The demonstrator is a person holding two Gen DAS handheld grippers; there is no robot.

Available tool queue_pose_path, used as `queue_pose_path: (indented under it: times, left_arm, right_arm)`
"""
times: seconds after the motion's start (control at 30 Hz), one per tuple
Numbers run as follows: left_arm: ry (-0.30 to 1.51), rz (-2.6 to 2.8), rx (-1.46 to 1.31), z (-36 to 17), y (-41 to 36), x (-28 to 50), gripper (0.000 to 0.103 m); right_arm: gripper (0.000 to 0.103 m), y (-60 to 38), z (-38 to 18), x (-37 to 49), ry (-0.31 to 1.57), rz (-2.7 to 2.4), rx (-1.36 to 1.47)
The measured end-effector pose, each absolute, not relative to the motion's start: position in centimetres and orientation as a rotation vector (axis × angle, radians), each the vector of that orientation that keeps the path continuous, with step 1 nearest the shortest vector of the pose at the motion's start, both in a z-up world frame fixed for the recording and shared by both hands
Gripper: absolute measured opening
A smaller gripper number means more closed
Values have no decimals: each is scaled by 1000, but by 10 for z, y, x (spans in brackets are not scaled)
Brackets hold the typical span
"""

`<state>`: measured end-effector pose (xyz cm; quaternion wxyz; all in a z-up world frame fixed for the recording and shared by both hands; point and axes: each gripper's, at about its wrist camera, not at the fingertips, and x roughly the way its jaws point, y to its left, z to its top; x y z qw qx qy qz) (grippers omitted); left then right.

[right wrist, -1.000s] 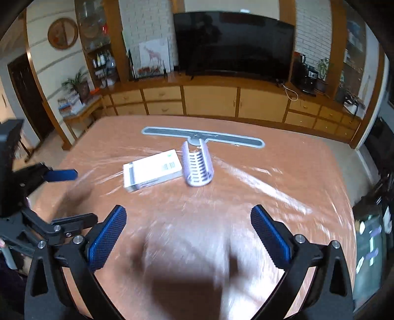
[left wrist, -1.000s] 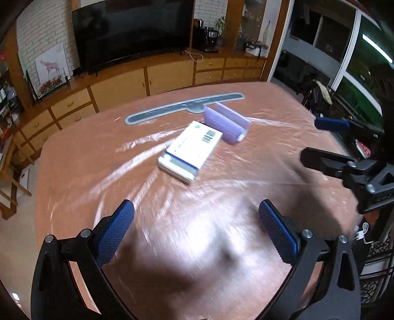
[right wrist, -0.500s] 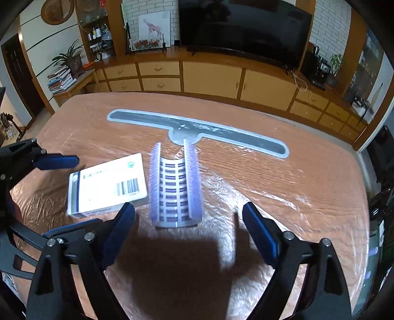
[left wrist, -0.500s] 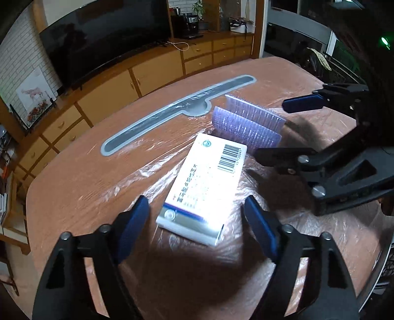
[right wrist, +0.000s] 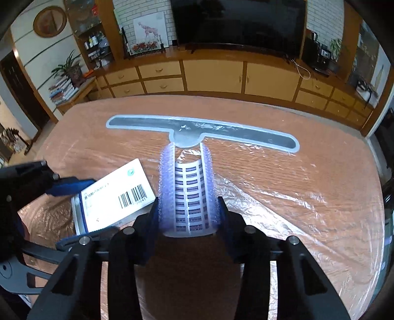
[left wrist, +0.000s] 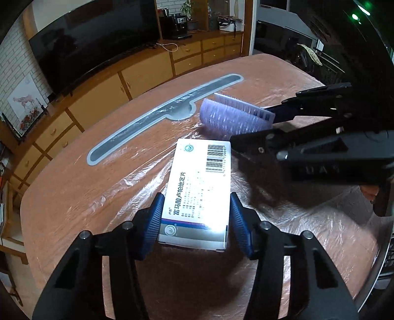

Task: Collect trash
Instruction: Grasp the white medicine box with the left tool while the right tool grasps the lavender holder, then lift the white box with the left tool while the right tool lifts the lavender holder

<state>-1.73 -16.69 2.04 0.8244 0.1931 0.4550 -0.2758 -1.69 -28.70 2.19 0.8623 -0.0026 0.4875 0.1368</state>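
Left claw (left wrist: pixel 197 216): narrowed onto the near end of the white rectangular cardboard medicine box (left wrist: pixel 199 187); both ribbed blue pads (left wrist: pixel 155 222) press its long sides, so it is grasping the box, which lies flat on the table.
Right claw (right wrist: pixel 188 216): clenched on the near end of the curved lilac plastic strip with bristled edges (right wrist: pixel 188 187); the blue pads (right wrist: pixel 152 221) meet its two fuzzy edges, and the strip runs away from the claw towards the far side.
Right claw seen from the left: its black arms reach in from the right, one finger just beside the box's far right corner (left wrist: pixel 307 137).
Box and strip: side by side, box on the left, near each other; whether they touch cannot be told.
Writing on box: a black barcode at the far end, blue Chinese characters along the long side reading 富马酸卢帕他定片, a small round green logo; the finer print is too small to read.
Strip face: rows of small dark rectangles on white.
Table (right wrist: pixel 283 172): rounded, reddish-brown wood grain under wrinkled clear plastic film, with a long grey T-shaped inlay (right wrist: pixel 204 131) beyond the strip.
Room: low yellow-wood cabinets (right wrist: pixel 214 76) along the far wall, a large dark television (right wrist: pixel 236 22) above them, white brick wall, a framed giraffe picture (right wrist: pixel 149 33), a potted plant (right wrist: pixel 71 66) at the left.
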Motion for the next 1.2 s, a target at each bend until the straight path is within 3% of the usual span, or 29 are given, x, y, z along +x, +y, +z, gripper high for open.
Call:
queue_pose_path:
  times: [0.33,1.2]
  left_arm:
    - [961,-578,301,36,-150,-28,53]
    - [965,-534,123,54,-136,-119,54]
  right_arm:
    - [42,-303,38,-39,1000,332,166]
    - [42,-314,65,-161,989,364,236]
